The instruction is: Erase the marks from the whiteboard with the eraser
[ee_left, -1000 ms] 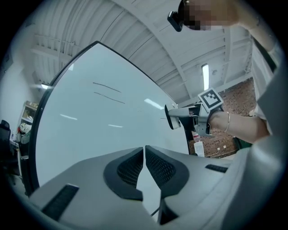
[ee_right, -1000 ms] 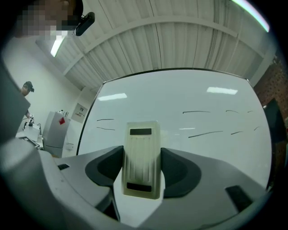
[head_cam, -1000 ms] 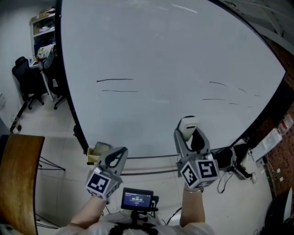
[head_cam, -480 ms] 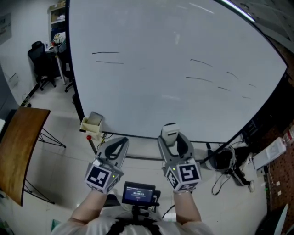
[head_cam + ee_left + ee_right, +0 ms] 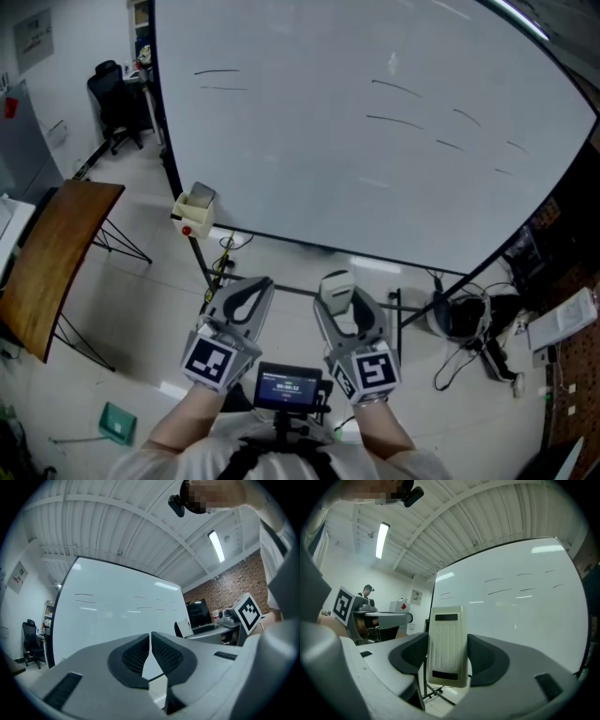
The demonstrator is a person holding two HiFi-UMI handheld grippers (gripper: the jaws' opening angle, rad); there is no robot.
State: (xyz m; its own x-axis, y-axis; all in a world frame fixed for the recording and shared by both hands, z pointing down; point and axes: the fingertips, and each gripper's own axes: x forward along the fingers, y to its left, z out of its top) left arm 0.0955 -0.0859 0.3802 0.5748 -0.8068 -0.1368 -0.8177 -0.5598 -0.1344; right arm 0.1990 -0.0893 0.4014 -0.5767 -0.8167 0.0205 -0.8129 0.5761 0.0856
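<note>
the right gripper (image 5: pixel 345 305) pinches the eraser (image 5: pixel 338 284) between its two jaws; in the right gripper view the pale, ribbed eraser stands upright, gripped on both long sides by the dark pads, its top end standing clear above them. the left gripper (image 5: pixel 251 292) holds nothing, and its jaws are pressed together with only a hairline seam between the pads. both grippers hang side by side, low in the head view, below the bottom edge of the whiteboard (image 5: pixel 309 159) and well apart from it, so the eraser touches no part of the board. two short dark marks (image 5: pixel 217 71) lie one above the other near the board's upper left corner, and a looser scatter of strokes (image 5: pixel 398 120) runs across toward its right edge (thin lines, too faint to read as anything). a small box (image 5: pixel 192 211) with a red spot sits at the board's lower left corner. a wooden table (image 5: pixel 56 253) stands on the floor to the left, a black office chair (image 5: pixel 117 103) beyond it, and a small green object (image 5: pixel 118 422) lies on the tiles near the bottom left. dark cables (image 5: pixel 459 319) trail under the board's lower right corner.
</note>
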